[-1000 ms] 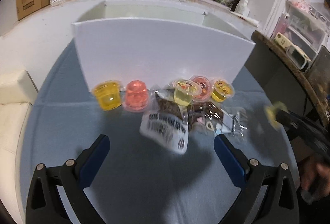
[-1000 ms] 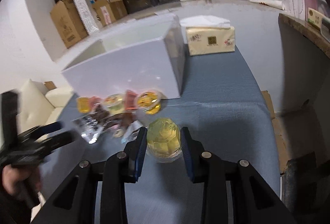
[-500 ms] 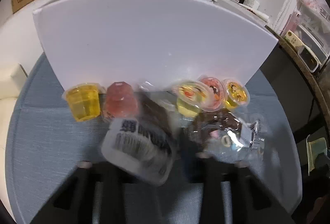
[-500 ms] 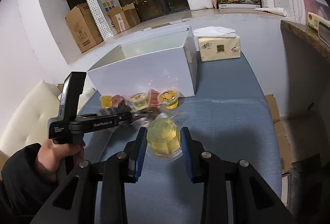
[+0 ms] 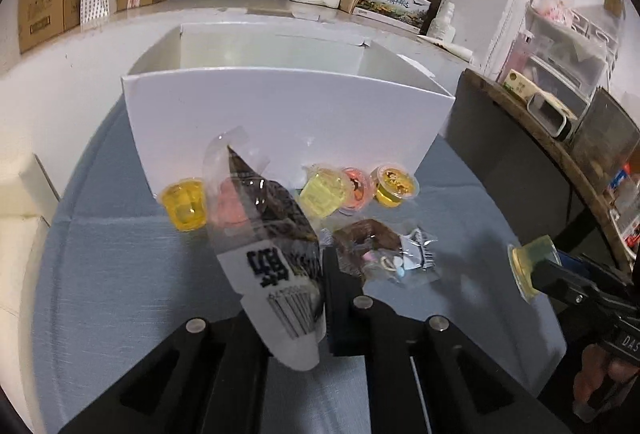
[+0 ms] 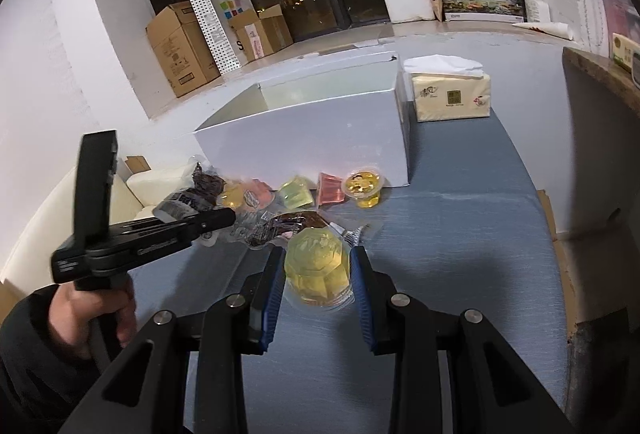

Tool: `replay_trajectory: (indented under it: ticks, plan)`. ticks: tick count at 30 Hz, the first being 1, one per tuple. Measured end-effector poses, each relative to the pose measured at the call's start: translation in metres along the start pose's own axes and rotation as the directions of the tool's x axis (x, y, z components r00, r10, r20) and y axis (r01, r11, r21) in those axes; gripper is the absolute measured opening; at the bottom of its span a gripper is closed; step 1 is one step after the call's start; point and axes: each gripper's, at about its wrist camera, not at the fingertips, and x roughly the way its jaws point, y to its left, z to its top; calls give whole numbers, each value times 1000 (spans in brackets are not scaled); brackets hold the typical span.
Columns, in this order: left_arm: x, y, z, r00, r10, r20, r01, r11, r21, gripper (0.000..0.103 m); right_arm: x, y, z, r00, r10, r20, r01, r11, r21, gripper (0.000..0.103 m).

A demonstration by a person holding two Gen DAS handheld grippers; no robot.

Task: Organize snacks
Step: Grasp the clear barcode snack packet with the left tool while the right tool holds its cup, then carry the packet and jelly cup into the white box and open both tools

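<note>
My left gripper (image 5: pixel 318 286) has a clear-and-white snack packet (image 5: pixel 276 254) with a dark snack inside. Its jaws are closing down on the wrapper, and the packet hangs lifted in front of the open white box (image 5: pixel 288 122). In the right wrist view the left gripper (image 6: pixel 224 220) holds this packet (image 6: pixel 188 200) above the pile. My right gripper (image 6: pixel 318 274) is shut on a pale yellow jelly cup (image 6: pixel 318 270) over the blue cloth. Several jelly cups (image 5: pixel 322 190) line the box's front wall. A second packet (image 5: pixel 380 254) lies on the cloth.
A tissue pack (image 6: pixel 452 94) stands right of the box. Cardboard boxes (image 6: pixel 180 46) line the window ledge behind. A cream sofa (image 5: pixel 16 202) sits left of the table, and a dark wooden shelf (image 5: pixel 560 154) rises on the right. Blue cloth (image 6: pixel 460 234) covers the table.
My left gripper went from wide open to closed on the packet and lifted it off the cloth, backing away from the box. The right gripper kept its cup and drifted slightly.
</note>
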Motion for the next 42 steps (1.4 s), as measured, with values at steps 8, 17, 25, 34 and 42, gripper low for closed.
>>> replay_trajectory:
  ticks: [8, 17, 25, 34, 42]
  plan:
    - [-10, 7, -12, 999, 17, -27, -16, 999, 33, 7, 2, 13, -5, 1000, 15, -9, -15, 1000, -21, 35]
    - [14, 28, -31, 990, 61, -128, -56, 998, 42, 46, 6, 25, -8, 999, 28, -20, -29, 999, -43, 35]
    - [12, 53, -36, 991, 38, -131, -44, 998, -47, 70, 8, 24, -8, 999, 27, -28, -28, 999, -46, 35]
    - [-9, 42, -29, 998, 27, -57, -27, 1000, 3, 6, 10, 28, -10, 999, 33, -34, -35, 997, -62, 35]
    - [-47, 13, -7, 999, 15, 37, -19, 995, 95, 6, 5, 31, -6, 999, 37, -17, -38, 997, -69, 35]
